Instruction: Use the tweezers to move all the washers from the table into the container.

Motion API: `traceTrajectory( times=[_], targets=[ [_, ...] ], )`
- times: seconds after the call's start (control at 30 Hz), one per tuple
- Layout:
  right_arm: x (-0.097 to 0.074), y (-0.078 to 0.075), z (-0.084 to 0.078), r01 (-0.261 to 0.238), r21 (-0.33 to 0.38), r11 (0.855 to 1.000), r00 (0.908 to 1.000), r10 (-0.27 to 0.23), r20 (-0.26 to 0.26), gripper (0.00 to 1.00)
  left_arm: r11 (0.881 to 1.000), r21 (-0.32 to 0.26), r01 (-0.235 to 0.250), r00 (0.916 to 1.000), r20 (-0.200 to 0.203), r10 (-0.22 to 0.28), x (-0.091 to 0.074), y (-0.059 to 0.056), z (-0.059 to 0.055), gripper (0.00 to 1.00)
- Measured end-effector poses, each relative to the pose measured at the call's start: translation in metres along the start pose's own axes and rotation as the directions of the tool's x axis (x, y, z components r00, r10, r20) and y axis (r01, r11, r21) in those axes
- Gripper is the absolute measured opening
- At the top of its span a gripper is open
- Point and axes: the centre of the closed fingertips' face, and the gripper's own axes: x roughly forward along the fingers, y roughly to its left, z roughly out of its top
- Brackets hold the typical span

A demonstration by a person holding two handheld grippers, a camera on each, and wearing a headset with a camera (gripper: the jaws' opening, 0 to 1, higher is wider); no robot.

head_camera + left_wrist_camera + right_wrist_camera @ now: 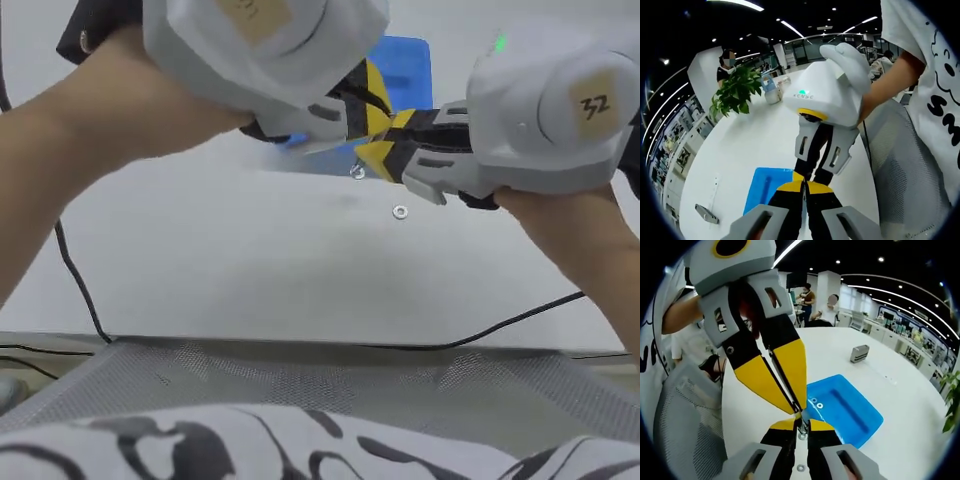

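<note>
My left gripper (372, 110) comes from the upper left and is shut on thin metal tweezers (782, 382). My right gripper (385, 150) meets it tip to tip from the right, its jaws closed around the tweezers' lower end (802, 426). A small washer (357, 172) hangs just below that joint at the tweezers' tip, above the table (802, 436). Another washer (400, 211) lies flat on the white table nearby (800, 468). The blue container (405, 70) sits behind the grippers; in the right gripper view it (850, 412) holds two washers (817, 403).
A black cable (78, 285) crosses the white table (250, 250) at the left, and another cable (505, 325) lies at the right. A grey mesh chair back (300, 375) runs along the near edge. A small grey device (859, 353) lies beyond the container. A potted plant (735, 92) stands far off.
</note>
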Motion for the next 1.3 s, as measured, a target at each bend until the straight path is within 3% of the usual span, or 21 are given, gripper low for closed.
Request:
traceTrajectory(
  times=[0.17, 0.37, 0.6, 0.83, 1.07, 1.3],
  targets=[
    [0.000, -0.005, 0.006, 0.009, -0.028, 1.000, 1.0000, -0.009, 0.005, 0.03, 0.998, 0.054, 0.008, 0.9998, -0.021, -0.007, -0.003, 0.005, 0.003, 0.00],
    [-0.001, -0.021, 0.017, 0.045, -0.041, 0.998, 0.9986, -0.044, 0.028, 0.03, 0.996, 0.074, -0.045, 0.9988, -0.016, 0.046, -0.007, 0.017, 0.009, 0.00],
    [0.007, -0.036, 0.020, 0.073, -0.046, 0.996, 0.9968, -0.071, 0.035, 0.03, 0.992, 0.045, -0.120, 0.9928, 0.004, 0.119, -0.007, 0.030, 0.009, 0.00],
    [0.017, -0.046, 0.014, 0.086, -0.037, 0.996, 0.9961, -0.085, 0.024, 0.03, 0.985, 0.002, -0.170, 0.9854, 0.004, 0.170, 0.001, 0.039, -0.002, 0.00],
    [0.024, -0.050, 0.007, 0.088, -0.019, 0.996, 0.9961, -0.088, 0.006, 0.03, 0.984, -0.006, -0.177, 0.9841, -0.013, 0.177, 0.012, 0.043, -0.011, 0.00],
    [0.024, -0.048, 0.008, 0.087, -0.018, 0.996, 0.9962, -0.087, 0.011, 0.03, 0.985, -0.020, -0.173, 0.9849, -0.003, 0.173, 0.008, 0.042, -0.010, 0.00]
  ],
)
